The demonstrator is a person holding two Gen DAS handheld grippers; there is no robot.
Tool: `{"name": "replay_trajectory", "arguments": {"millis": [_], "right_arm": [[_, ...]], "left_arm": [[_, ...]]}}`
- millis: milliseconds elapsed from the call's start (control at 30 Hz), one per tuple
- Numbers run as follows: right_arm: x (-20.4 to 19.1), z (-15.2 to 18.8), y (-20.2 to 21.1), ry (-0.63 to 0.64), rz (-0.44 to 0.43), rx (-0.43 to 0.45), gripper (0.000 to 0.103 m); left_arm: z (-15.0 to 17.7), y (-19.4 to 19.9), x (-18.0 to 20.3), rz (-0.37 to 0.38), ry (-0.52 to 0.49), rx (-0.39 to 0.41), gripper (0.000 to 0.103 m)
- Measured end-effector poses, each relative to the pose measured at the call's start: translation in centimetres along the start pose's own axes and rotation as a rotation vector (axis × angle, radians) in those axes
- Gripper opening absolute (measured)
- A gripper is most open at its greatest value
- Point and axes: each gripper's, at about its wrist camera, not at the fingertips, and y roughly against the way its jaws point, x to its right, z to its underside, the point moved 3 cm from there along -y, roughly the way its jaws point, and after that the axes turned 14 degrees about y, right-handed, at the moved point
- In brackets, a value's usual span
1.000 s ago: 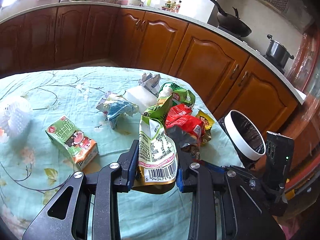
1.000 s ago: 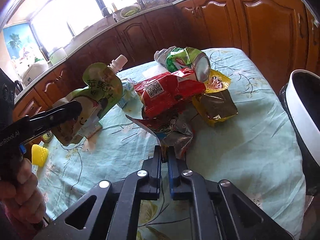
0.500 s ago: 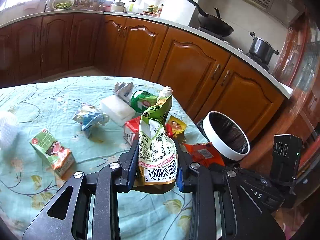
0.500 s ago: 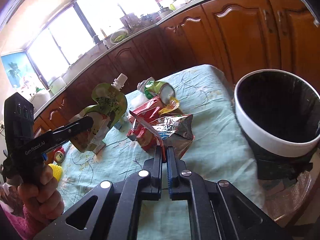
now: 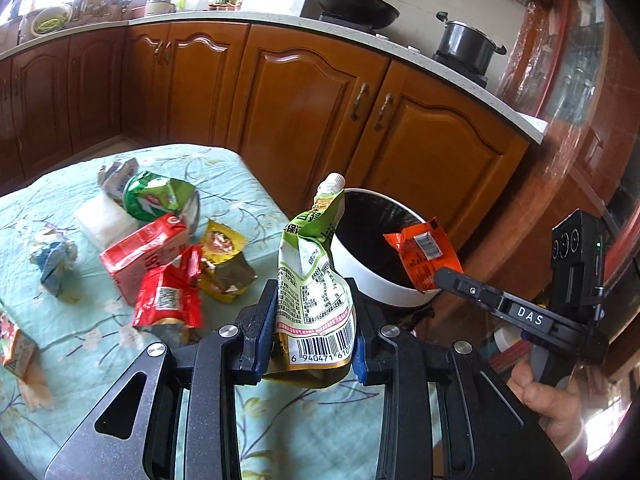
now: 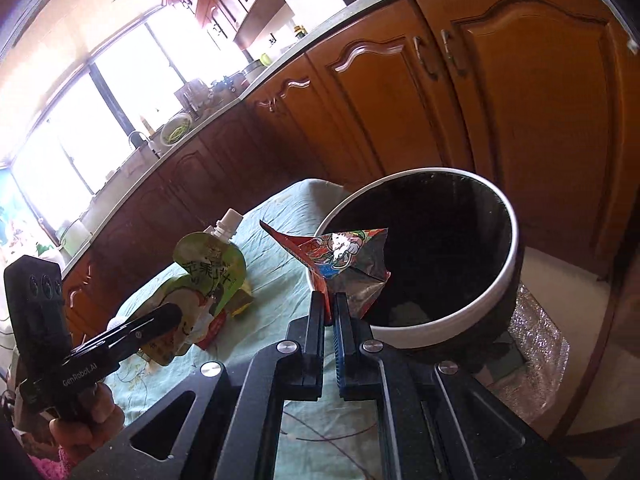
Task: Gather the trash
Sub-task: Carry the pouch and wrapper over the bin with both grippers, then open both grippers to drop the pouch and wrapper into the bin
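Right wrist view: right hand-held gripper (image 6: 331,309) pinches a crumpled red foil snack wrapper (image 6: 347,261) over the white-rimmed, black-lined bin (image 6: 505,285); release only once past the near rim. Left hand-held gripper (image 5: 309,334) clamps a green spouted juice pouch (image 5: 318,280) above the bench (image 5: 248,196).

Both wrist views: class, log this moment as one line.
left gripper: shut on juice pouch | right gripper: shut on snack wrapper, held over bin | table: trash remains

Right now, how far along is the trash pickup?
Done: nothing certain; the bin interior is too dark. In hand: right gripper holds a snack wrapper over the rim; left gripper holds a juice pouch. Left: can, red carton, wrappers on the table.
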Motion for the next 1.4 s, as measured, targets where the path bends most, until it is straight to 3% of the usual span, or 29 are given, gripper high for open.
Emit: {"name": "replay_trajectory", "arguments": {"millis": [400,967,1067,1200,1233,1300,1400], "right_arm": [[3.7,-1.4,-1.4,-0.060,0.028,-0.017,0.004],[6.3,-2.1,-3.7,-0.071,0.044,-0.075,0.006],[6.7,-2.2,-4.1,-0.084,0.036,-0.084,0.012],[7.3,-2.2,-3.7,-0.114,0.039,-0.069,0.046],[7.3,-2.2,-3.5,-0.116,0.040,-0.061,0.051],[7.2,-2.1,-3.1,-0.118,0.042,-0.052,0.053],[6.9,-2.0,-2.5,-0.124,0.042,-0.031,0.059]], "left_arm": [[-1.2,-5.8,6.1,0.029,-0.108,-0.086,0.029],[-2.6,-11.4,9.3,-0.004,-0.181,-0.179,0.029],[-2.4,-12.1,9.4,-0.011,-0.184,-0.191,0.030],[-2.6,-12.6,9.9,-0.020,-0.185,-0.202,0.036],[-2.6,-12.6,10.1,-0.021,-0.185,-0.201,0.039],[-2.9,-12.7,10.1,-0.024,-0.181,-0.193,0.053],[-2.8,-12.3,9.6,-0.018,-0.163,-0.185,0.057]]}}
